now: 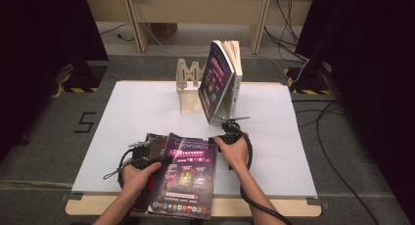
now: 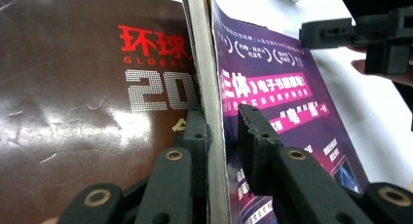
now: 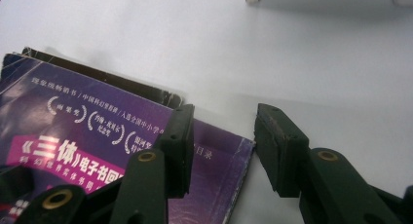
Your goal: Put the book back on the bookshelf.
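Fingers of the left gripper grasping the purple magazine at its left edge: in the left gripper view one finger sits under it, against the page edge, and the other over the cover, with a slight gap visible on the cover side. Right gripper fingers released, spread over the magazine's far right corner, one finger above the cover, the other above bare counter, nothing clamped.

Handling guess: thin, light, floppy, glossy cover likely slippery. Will sag if lifted by one edge; better to take it at the spine or page edge with both grippers and keep it supported.

Looks: purple cover, pink banner with white Chinese characters, small rows of pictures lower down, corners a bit curled. Lies flat at the near edge of the white counter, overhanging toward the person.

Beneath it, to the left, a dark brown magazine with red characters and dotted white numerals, touching it.

Farther off, mid-counter: a wooden rack with a book standing tilted, leaning beside it, well apart from the magazines.
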`<state>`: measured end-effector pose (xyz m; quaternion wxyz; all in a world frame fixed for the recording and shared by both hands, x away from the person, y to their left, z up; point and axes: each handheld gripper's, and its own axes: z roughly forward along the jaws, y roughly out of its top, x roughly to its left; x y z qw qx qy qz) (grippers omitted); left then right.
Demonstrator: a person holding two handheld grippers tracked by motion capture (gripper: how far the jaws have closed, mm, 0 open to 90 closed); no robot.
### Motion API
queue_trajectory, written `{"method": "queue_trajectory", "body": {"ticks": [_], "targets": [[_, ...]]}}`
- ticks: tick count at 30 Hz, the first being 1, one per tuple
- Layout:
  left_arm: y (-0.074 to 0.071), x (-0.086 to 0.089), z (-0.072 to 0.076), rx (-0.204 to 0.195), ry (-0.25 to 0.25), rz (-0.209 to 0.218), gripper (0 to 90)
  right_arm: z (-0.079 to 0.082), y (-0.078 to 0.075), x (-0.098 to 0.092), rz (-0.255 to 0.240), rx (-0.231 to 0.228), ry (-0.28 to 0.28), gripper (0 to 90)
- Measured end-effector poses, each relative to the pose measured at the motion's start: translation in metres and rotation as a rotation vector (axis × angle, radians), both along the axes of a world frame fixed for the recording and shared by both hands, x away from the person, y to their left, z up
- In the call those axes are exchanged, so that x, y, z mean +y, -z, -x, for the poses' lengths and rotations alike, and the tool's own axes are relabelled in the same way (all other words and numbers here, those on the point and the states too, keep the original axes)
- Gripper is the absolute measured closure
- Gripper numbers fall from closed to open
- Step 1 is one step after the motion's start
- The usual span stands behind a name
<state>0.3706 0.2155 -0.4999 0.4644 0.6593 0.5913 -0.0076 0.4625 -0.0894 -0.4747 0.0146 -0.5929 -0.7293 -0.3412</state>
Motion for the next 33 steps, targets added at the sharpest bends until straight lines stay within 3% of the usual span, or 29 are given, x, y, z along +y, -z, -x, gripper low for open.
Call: {"method": "queue_trajectory", "body": {"ticks": [2,6,9,16,21,24,28,31,33], "targets": [[0.0,0.0,0.0,0.002,0.0,0.001,75.4,0.001,-0.001,-0.001,-0.002,0.0,-0.004,60.1],[0.0,-0.001,0.001,-0.008,-0.008,-0.009,76.0,0.001,-0.011,-0.008,-0.089,0.021,0.028,62.0],[0.0,-0.001,0.001,-0.007,-0.012,-0.005,76.1,0.002,-0.013,-0.008,-0.093,0.018,0.021,62.0],[0.001,-0.001,0.002,-0.015,-0.011,-0.007,76.8,0.006,-0.003,-0.011,-0.103,0.054,0.034,61.9],[0.001,-0.001,0.002,-0.014,-0.011,-0.005,76.8,0.01,0.001,-0.01,-0.095,0.086,0.012,61.5],[0.001,-0.001,0.002,-0.013,-0.013,-0.005,76.8,0.012,0.005,-0.011,-0.159,0.142,-0.003,62.7],[0.0,0.0,0.001,-0.011,-0.009,-0.008,76.6,0.015,0.002,-0.009,-0.167,0.13,-0.014,64.7],[0.0,0.0,0.0,-0.012,-0.005,-0.009,76.3,0.017,-0.007,-0.004,-0.217,0.115,-0.056,69.6],[0.0,0.0,0.0,-0.015,-0.002,-0.016,75.9,0.019,-0.012,0.004,-0.184,0.093,-0.097,71.5]]}}
